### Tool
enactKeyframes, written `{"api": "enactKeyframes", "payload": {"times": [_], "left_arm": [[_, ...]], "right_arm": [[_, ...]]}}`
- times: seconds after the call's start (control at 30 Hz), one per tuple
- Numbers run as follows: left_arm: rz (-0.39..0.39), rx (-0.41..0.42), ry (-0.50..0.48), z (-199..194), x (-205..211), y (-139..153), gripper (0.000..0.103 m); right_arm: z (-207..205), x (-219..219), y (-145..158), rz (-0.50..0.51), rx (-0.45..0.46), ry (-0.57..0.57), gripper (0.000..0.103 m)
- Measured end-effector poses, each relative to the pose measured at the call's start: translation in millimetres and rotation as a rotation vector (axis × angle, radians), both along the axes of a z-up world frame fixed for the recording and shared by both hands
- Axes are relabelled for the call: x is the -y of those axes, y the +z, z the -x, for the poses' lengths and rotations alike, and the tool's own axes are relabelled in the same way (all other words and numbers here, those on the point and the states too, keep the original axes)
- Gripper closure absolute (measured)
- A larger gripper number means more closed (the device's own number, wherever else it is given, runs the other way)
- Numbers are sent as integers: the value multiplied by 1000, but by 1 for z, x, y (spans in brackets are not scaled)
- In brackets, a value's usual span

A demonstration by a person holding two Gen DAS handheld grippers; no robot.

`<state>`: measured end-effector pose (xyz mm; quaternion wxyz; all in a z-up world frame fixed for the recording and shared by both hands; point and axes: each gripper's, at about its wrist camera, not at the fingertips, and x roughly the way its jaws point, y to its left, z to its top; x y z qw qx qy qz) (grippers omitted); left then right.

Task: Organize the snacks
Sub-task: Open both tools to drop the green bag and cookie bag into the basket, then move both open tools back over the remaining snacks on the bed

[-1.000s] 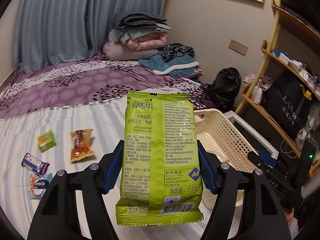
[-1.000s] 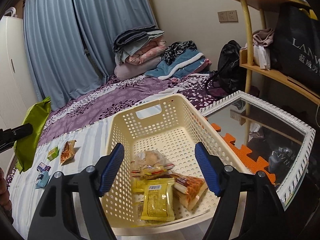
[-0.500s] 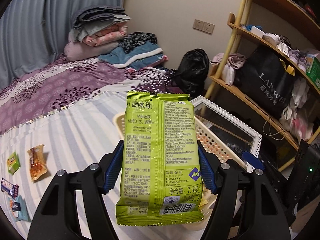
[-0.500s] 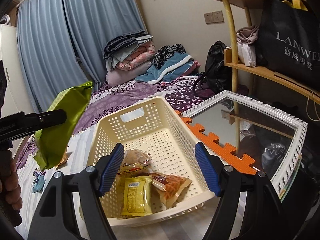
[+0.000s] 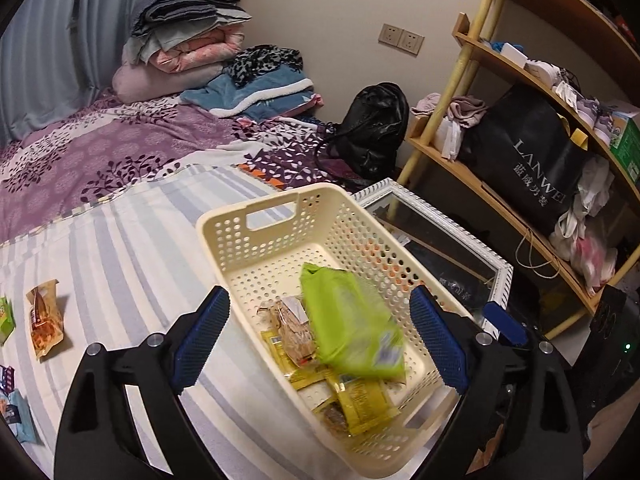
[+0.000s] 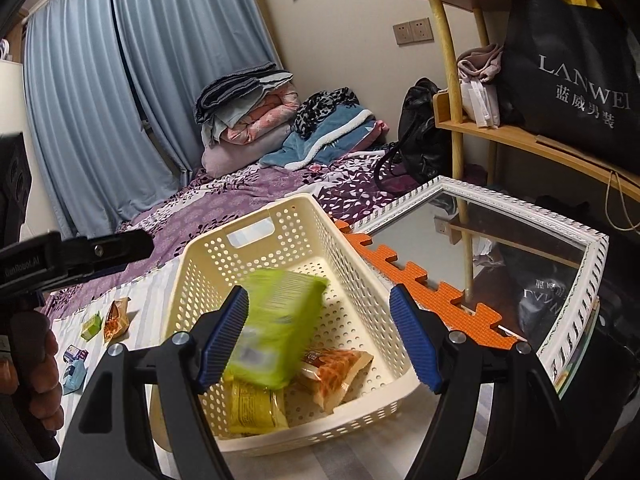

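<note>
A cream perforated basket [image 5: 256, 204] [image 6: 288, 208] sits on the striped bed cover. A green snack bag [image 5: 352, 320] [image 6: 276, 328], blurred by motion, is dropping into it onto yellow and orange packets [image 6: 336, 376]. My left gripper [image 5: 320, 344] is open and empty above the basket. My right gripper [image 6: 320, 336] is open and empty at the basket's near end. Loose snacks lie on the cover to the left: an orange packet [image 5: 44, 320] [image 6: 116, 320], a green one [image 6: 92, 326], and blue ones [image 6: 74, 364].
A white-framed mirror [image 6: 592, 248] and orange foam mat [image 6: 420, 284] lie right of the basket. A wooden shelf [image 5: 500, 200] with a black bag stands beyond. Folded bedding [image 5: 188, 48] is piled at the far wall. The left gripper's arm and hand [image 6: 36, 360] show at left.
My left gripper swung right over the basket, opened and let go of the green bag, which is now falling into the basket. The right gripper stayed open by the basket.
</note>
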<state>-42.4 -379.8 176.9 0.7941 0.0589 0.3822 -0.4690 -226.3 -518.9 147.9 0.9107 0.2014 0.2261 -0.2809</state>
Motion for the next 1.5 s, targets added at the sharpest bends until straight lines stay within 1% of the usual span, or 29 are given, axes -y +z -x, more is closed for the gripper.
{"api": "enactKeyframes", "payload": {"times": [0.2,0.3,0.67,0.77,0.8,0.83,1.17,1.5], "left_arm": [[1,3,31,-8,-14,1,10],[-1,12,42,-9,-20,3,10],[2,18,109,-18,-56,7,10],[0,20,129,-21,-68,7,9],[1,19,139,-22,-72,7,5],[4,19,151,-24,-78,7,5],[-2,26,296,-40,-136,0,5],[-9,-4,412,-55,-194,-12,5]], "right_arm": [[-10,-8,3,5,6,26,30],[-13,-13,6,13,11,38,26],[-25,-31,17,33,28,80,26],[-29,-39,22,42,41,94,21],[-31,-41,24,47,45,99,21],[-32,-44,25,50,47,105,21],[-53,-76,35,60,63,198,21],[-81,-117,37,72,45,312,21]]}}
